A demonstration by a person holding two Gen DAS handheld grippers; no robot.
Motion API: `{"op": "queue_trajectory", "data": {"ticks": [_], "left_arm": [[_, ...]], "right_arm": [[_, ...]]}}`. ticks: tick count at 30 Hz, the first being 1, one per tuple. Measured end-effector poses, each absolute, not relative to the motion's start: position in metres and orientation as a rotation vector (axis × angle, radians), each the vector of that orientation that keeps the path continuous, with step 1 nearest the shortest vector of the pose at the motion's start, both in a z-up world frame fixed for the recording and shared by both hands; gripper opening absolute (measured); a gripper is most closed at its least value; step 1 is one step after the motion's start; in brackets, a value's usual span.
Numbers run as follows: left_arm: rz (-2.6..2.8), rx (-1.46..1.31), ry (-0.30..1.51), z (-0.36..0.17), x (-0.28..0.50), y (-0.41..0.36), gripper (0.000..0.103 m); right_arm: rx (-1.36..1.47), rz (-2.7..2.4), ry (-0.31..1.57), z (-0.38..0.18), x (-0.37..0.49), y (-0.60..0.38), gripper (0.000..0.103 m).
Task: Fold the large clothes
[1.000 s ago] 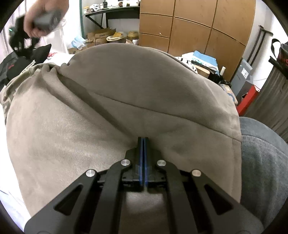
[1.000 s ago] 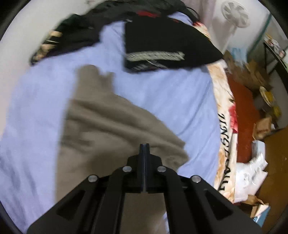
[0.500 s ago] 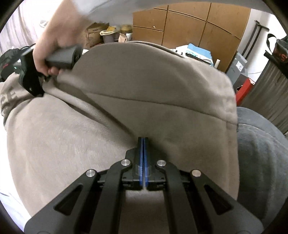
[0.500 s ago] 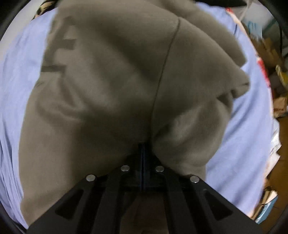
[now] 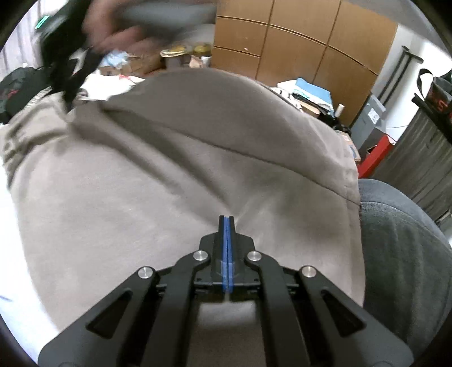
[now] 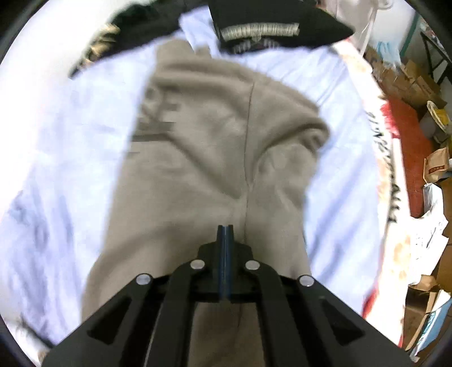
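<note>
Before the left gripper [image 5: 226, 217], jaws pinched on the beige sweatshirt [image 5: 175, 175], cardboard boxes [image 5: 132, 63] hold clutter. Below the right gripper [image 6: 225, 226], jaws clamp that sweatshirt [image 6: 203, 146] above the bed [image 6: 70, 135].

Both views look steeply down along closed fingers, very close to the cloth. The left wrist view faces across the beige garment [image 5: 180, 175] toward wooden cupboards [image 5: 296, 48]; the right wrist view faces down the bed [image 6: 65, 135] toward black clothes [image 6: 271, 25]. They share the garment
</note>
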State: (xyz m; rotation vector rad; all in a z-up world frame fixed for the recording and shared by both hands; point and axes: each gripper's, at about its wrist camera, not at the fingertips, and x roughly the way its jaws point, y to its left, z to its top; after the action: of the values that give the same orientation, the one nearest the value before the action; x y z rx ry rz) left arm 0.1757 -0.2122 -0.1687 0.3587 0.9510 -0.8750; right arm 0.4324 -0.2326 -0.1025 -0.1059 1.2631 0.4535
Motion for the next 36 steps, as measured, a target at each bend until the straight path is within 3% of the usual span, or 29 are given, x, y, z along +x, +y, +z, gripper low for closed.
{"op": "queue_trajectory", "data": {"ticks": [1,3,8,9,11,16,21,26,29,31,35,36], "left_arm": [[-0.848,0.36,0.941,-0.163,0.175,-0.208,0.005],[-0.769,0.323,0.937,-0.152,0.178,-0.19,0.022],[-0.585,0.245,0.957,-0.135,0.175,-0.149,0.038],[-0.539,0.223,0.962,-0.133,0.171,-0.135,0.05],[-0.477,0.184,0.975,-0.134,0.163,-0.112,0.064],[-0.402,-0.01,1.004,-0.148,0.14,-0.064,0.068],[-0.367,-0.063,1.049,-0.164,0.131,-0.062,0.071],[-0.488,-0.183,1.105,-0.174,0.119,-0.077,0.072],[-0.545,-0.258,1.142,-0.185,0.113,-0.091,0.072],[-0.564,-0.312,1.16,-0.193,0.108,-0.101,0.08],[-0.564,-0.32,1.151,-0.2,0.097,-0.12,0.083],[-0.569,-0.325,1.149,-0.2,0.096,-0.124,0.083]], "right_arm": [[-0.104,0.471,1.256,-0.096,0.423,-0.241,0.001],[-0.124,0.496,1.24,-0.082,0.378,-0.262,0.001],[-0.062,0.482,1.225,-0.083,0.299,-0.325,0.003],[-0.045,0.48,1.223,-0.089,0.28,-0.339,0.004],[-0.026,0.494,1.221,-0.098,0.25,-0.359,0.004],[-0.009,0.494,1.249,-0.133,0.179,-0.392,0.005],[0.121,0.491,1.187,-0.151,0.144,-0.419,0.006],[0.183,0.576,1.155,-0.157,0.138,-0.427,0.034],[0.179,0.624,1.167,-0.161,0.142,-0.428,0.037],[0.188,0.655,1.171,-0.164,0.144,-0.429,0.045],[0.225,0.657,1.154,-0.163,0.146,-0.45,0.046],[0.252,0.654,1.143,-0.161,0.146,-0.457,0.053]]}}
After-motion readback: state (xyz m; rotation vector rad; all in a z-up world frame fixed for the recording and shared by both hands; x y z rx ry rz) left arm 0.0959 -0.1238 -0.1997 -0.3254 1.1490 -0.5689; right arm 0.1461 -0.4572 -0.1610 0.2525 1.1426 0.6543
